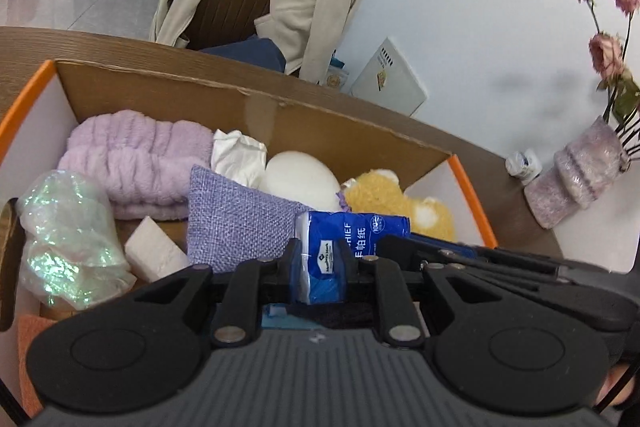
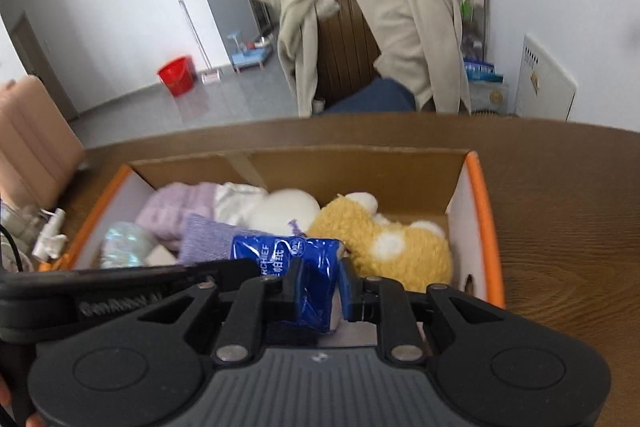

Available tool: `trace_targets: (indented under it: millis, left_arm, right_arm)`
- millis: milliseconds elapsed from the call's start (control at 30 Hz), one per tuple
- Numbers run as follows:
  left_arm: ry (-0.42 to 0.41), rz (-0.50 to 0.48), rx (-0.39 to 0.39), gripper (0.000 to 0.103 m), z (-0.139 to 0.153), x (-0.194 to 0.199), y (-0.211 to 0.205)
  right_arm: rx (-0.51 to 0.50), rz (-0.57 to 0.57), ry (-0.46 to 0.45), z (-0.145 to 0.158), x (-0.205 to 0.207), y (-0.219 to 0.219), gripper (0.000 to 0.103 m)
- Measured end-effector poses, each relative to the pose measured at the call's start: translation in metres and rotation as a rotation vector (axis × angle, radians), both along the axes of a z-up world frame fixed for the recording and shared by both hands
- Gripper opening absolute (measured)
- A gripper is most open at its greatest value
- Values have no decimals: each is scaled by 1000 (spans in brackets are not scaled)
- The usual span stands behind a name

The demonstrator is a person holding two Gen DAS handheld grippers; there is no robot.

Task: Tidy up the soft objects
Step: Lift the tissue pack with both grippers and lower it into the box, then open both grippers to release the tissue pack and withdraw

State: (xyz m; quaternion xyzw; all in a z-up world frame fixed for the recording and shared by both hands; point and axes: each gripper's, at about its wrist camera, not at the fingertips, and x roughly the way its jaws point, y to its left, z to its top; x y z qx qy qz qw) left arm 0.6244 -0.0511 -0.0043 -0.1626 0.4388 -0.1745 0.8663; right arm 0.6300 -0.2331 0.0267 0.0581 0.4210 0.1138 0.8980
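Note:
A blue tissue pack (image 1: 352,231) hangs over an open cardboard box with orange edges (image 1: 240,95). My left gripper (image 1: 320,263) is shut on one end of the pack. My right gripper (image 2: 320,287) is shut on the other end of the same pack (image 2: 280,251). Below it in the box (image 2: 360,163) lie a lilac fluffy towel (image 1: 132,155), a white cloth (image 1: 238,157), a white round cushion (image 1: 300,179), a yellow plush toy (image 2: 384,247), a purple woven pouch (image 1: 240,227), a shiny plastic bag (image 1: 68,239) and a white sponge block (image 1: 154,251).
The box stands on a wooden table (image 2: 560,207). A wrapped vase of dried flowers (image 1: 576,179) and a small white bottle (image 1: 524,165) stand at the table's right edge by the wall. Behind the table is a chair draped with a beige jacket (image 2: 400,19).

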Motion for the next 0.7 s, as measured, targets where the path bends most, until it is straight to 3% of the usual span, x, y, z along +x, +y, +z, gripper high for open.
trace_targets:
  millis: [167,267,433,533,567,700]
  left_arm:
    - [-29,-28,103,17,-2,-3,-17]
    - [-17,-23,118,18,-2,-3,-24]
    - [-15,-37,89,21,-3,-3,-28]
    - [-13,-50,58,32,2,-6,-20]
    - [-30,-65,63,43,8,-12,-18]
    - [-170,-105,176,48,48,-46,-16]
  right_arm:
    - [-6,30,107,-15,13,-4,18]
    - [83,15,157,-19,21,-20,17]
    - [68,-27,161,-16,16,-24,18]
    - [52,-38,145,-10,5,-22,16]
    - [33,-36,135,-5,-1,-19,16]
    - [-17,-43,86,25,-24,-19,24]
